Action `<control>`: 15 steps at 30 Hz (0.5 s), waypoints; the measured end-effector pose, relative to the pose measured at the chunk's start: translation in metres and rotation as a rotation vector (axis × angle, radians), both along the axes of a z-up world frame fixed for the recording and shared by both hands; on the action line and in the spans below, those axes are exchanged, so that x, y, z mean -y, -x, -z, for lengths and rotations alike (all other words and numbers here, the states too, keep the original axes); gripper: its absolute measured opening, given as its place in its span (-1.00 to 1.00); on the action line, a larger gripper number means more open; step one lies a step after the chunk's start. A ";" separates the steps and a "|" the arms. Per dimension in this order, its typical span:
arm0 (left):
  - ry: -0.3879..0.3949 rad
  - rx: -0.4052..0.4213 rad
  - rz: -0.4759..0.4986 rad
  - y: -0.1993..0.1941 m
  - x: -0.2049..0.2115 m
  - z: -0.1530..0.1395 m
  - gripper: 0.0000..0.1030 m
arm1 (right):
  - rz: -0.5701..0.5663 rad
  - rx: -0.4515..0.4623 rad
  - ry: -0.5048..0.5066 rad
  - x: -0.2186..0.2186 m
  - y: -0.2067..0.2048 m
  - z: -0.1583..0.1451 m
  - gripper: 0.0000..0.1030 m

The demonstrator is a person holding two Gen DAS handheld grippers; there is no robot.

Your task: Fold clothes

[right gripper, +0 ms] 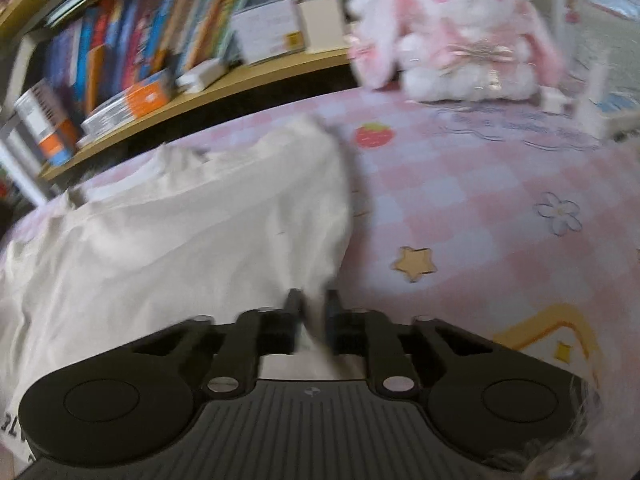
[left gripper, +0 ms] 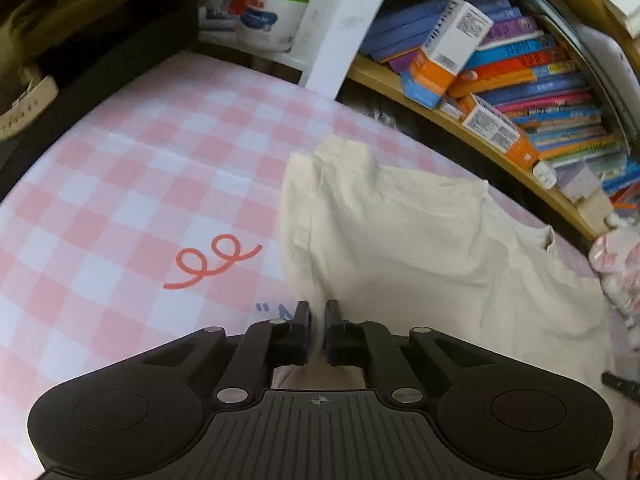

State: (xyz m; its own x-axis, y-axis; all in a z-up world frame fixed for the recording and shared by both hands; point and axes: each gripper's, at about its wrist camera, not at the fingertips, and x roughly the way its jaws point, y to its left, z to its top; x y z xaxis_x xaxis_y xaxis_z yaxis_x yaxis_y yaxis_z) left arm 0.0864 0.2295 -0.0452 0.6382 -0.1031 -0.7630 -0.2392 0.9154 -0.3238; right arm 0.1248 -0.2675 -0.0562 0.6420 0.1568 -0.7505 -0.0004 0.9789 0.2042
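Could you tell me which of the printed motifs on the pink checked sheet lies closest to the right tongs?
The yellow star motif, just ahead and right of the right tongs; the red strawberry print and the outlined flower lie farther off.

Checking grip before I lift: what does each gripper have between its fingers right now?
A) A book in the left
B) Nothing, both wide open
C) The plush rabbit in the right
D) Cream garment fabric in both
D: the left gripper and right gripper each pinch an edge of the cream garment.
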 end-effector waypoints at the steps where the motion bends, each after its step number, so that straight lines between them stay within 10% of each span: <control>1: -0.024 0.033 -0.012 0.003 0.002 -0.007 -0.91 | -0.013 0.014 0.024 -0.004 0.001 -0.003 -0.88; 11: -0.097 -0.022 -0.030 -0.008 0.005 0.001 -0.75 | -0.027 0.050 0.097 -0.009 0.000 -0.004 -0.88; 15: -0.150 0.006 -0.046 0.001 0.011 -0.010 -0.60 | -0.019 0.067 0.111 -0.007 0.005 -0.009 -0.55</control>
